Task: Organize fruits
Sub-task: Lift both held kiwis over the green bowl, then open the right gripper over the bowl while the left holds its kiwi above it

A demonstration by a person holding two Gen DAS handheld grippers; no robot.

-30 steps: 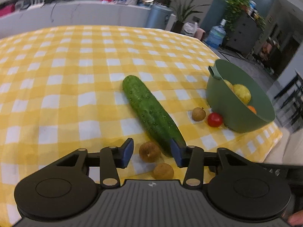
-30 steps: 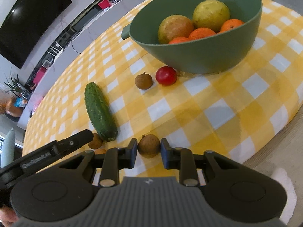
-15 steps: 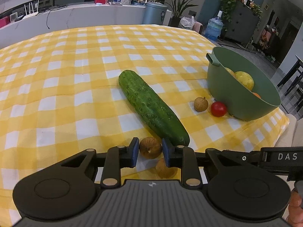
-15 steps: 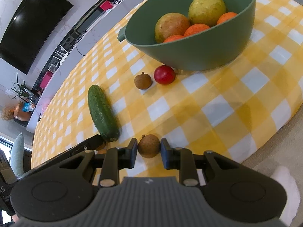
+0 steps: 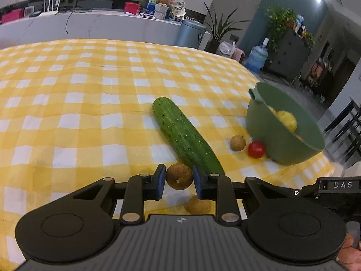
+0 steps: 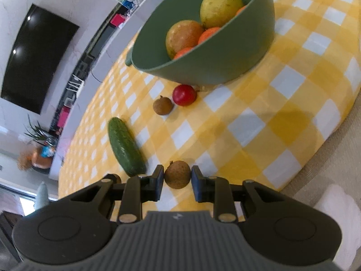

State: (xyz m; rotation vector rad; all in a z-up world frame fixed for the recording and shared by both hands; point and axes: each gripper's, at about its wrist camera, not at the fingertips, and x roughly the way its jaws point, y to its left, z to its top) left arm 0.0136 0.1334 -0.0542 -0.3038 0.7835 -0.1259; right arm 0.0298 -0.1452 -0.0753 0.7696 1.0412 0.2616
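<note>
My left gripper (image 5: 179,174) is shut on a small brown round fruit (image 5: 179,178), right beside the near end of a long green cucumber (image 5: 185,137). My right gripper (image 6: 177,176) is shut on a second brown fruit (image 6: 177,174); in the left wrist view that fruit (image 5: 198,205) shows just below the left fingers. A third brown fruit (image 6: 163,105) and a red cherry tomato (image 6: 184,94) lie on the checked cloth close to a green bowl (image 6: 225,67). The bowl holds two large yellowish fruits and several orange ones.
The yellow-and-white checked table (image 6: 282,122) ends close on the right, with pale floor beyond. Dark chairs (image 5: 347,135) stand past the bowl (image 5: 282,144). A grey counter (image 5: 90,27) runs along the far side. A person's hand (image 5: 347,248) shows at the lower right.
My left jaws have closed from wide apart onto the brown fruit beside the cucumber. The right gripper kept its grip and rolled, bringing the bowl larger in view.
</note>
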